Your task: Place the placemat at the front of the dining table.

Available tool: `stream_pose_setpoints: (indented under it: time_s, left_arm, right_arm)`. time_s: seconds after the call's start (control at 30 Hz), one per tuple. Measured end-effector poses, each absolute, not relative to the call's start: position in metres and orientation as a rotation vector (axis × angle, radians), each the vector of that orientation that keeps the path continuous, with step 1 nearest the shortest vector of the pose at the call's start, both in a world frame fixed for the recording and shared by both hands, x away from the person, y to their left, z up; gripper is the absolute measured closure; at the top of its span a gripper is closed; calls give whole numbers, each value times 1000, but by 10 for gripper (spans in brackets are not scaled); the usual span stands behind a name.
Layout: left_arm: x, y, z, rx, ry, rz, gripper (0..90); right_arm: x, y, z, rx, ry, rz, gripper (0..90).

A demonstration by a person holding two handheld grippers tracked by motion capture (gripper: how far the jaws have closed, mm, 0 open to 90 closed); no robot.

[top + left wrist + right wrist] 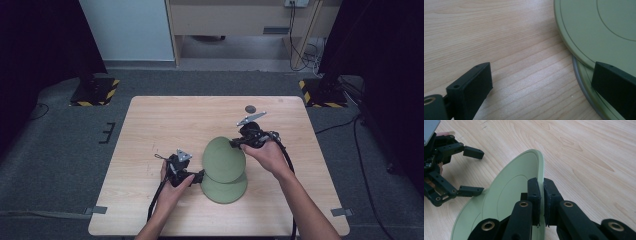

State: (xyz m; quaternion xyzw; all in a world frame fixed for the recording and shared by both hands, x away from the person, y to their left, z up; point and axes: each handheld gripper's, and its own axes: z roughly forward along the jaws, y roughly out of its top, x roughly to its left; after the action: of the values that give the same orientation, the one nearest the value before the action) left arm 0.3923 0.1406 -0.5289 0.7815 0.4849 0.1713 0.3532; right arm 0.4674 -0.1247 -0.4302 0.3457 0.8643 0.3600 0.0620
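Note:
Two olive-green plates lie near the table's front middle. The upper plate (pixel 223 160) is tilted, its far rim raised off the lower plate (pixel 226 190). My right gripper (pixel 235 143) is shut on that raised rim, and in the right gripper view the pads (pixel 534 195) pinch the thin edge of the plate (pixel 506 195). My left gripper (pixel 200 176) stands open at the plates' left side. Its jaws are wide apart (pixel 541 85), one over bare wood and one over the rim of the lower plate (pixel 586 90), below the upper plate (pixel 599 27). The left gripper (pixel 477 171) also appears in the right gripper view.
A small dark disc (pixel 250 108) lies on the wooden table (pixel 160 120) behind the right hand. Bare wood spreads to the left and back. Black stands with yellow-black tape (pixel 95 92) sit on the floor beyond the table's far corners.

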Motion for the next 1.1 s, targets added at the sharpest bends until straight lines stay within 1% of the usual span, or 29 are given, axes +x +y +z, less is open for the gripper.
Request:
stream_pose_setpoints:
  time_s: [0.27, 0.67, 1.1]
  left_arm:
    - [392, 153, -524, 1982, 1255, 443, 27]
    - [394, 169, -518, 1969, 1279, 485, 29]
    - [397, 185, -515, 1959, 1308, 509, 29]
  right_arm:
    - [470, -128, -421, 1073, 2601, 1126, 856]
    - [469, -130, -404, 1066, 2563, 1209, 856]
    - [482, -130, -393, 1107, 2480, 1249, 857]
